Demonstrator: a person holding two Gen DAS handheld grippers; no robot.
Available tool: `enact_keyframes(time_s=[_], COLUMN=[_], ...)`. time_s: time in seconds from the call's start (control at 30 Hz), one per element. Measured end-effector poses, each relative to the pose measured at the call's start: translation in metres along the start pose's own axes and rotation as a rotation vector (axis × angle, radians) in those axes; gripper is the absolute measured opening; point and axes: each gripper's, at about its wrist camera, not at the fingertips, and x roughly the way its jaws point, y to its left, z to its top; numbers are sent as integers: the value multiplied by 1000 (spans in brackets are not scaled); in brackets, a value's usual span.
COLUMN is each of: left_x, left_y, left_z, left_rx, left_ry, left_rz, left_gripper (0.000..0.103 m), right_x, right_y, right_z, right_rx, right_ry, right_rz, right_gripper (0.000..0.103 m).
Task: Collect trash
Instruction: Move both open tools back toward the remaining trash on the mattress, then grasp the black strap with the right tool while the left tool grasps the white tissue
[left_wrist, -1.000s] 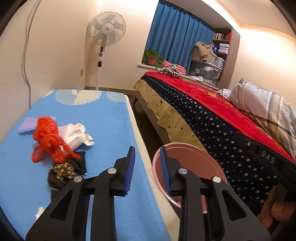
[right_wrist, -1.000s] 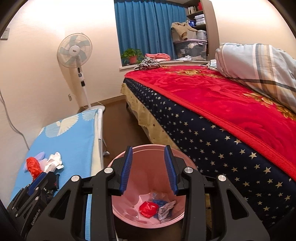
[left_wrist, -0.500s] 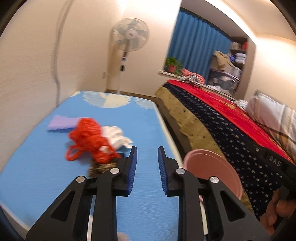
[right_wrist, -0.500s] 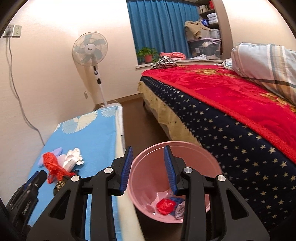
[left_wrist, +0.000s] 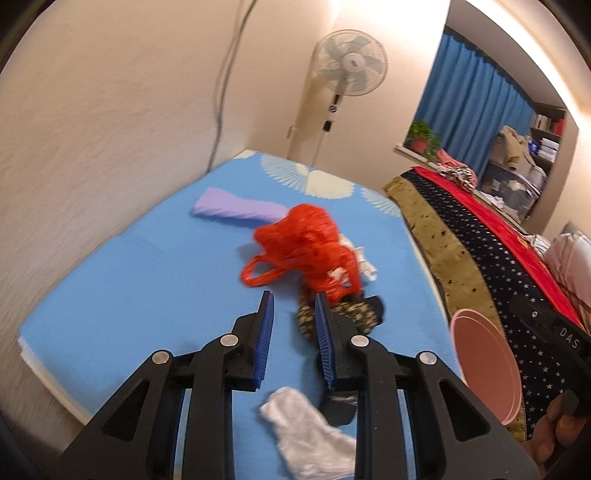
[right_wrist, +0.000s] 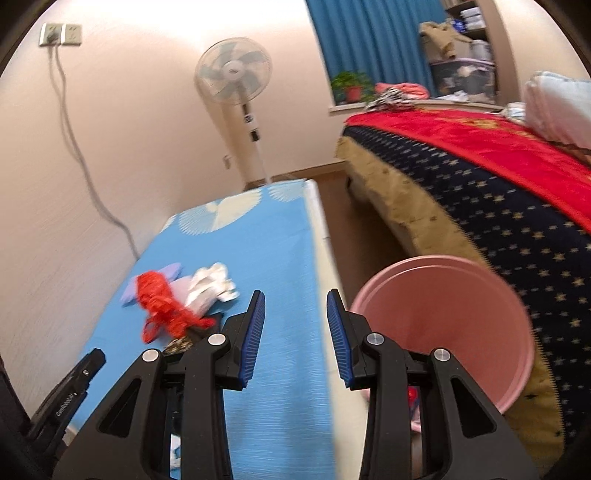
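Both grippers have swung from the pink bin toward the blue mat. Left gripper, fingers apart and empty, now nears the red net bag; right gripper likewise gapes empty, so another pickup seems next.

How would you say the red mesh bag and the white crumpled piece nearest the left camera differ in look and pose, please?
The red mesh bag is netted, bunched into a mound with a loop handle sticking out; the white crumpled piece looks solid and lies flatter. The bag sits ahead of the left gripper; the white piece lies below its fingers, nearer the camera. Both rest on the blue mat, ungripped.
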Motion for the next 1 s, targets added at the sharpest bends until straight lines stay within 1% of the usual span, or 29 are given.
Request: enact_keyframes(time_s=[0.13, 0.23, 0.3, 0.5, 0.57, 0.63, 0.7, 0.73, 0.77, 0.8, 0.9, 1.0], left_x=[0, -1, -4, -14, -19, -23, -27, -29, -31, -32, -32, -26], left_y=[13, 20, 24, 23, 27, 31, 31, 31, 30, 30, 28, 22], left_z=[-2, 1, 3, -2, -1, -1, -1, -2, -2, -3, -7, -16], left_rx=[-24, -42, -54, -19, -28, -39, -31, -26, -23, -20, -22, -18], left_ry=[5, -9, -17, -20, -23, -25, -27, -27, -27, -27, -11, 27], left_rz=[24, 54, 65, 80, 87, 90, 92, 92, 91, 91, 62, 10], left_gripper=[23, 23, 23, 23, 23, 23, 23, 23, 23, 23, 23, 23], right_x=[16, 29, 33, 45, 52, 57, 64, 68, 71, 72, 65, 57], right_y=[13, 31, 42, 71, 81, 90, 96, 97, 97, 96, 90, 77], right_z=[-9, -22, -30, -52, -59, -67, -77, -81, -85, -87, -82, -73], right_rx=[-12, -43, -68, -97, -108, -126, -147, -150, -146, -140, -139, -116], right_ry=[51, 111, 132, 205, 259, 301, 351, 379, 410, 424, 399, 364], right_rz=[64, 136, 165, 266, 311, 328, 322, 323, 339, 354, 353, 335], right_gripper=[35, 35, 35, 36, 36, 36, 36, 33, 23, 22, 21, 21])
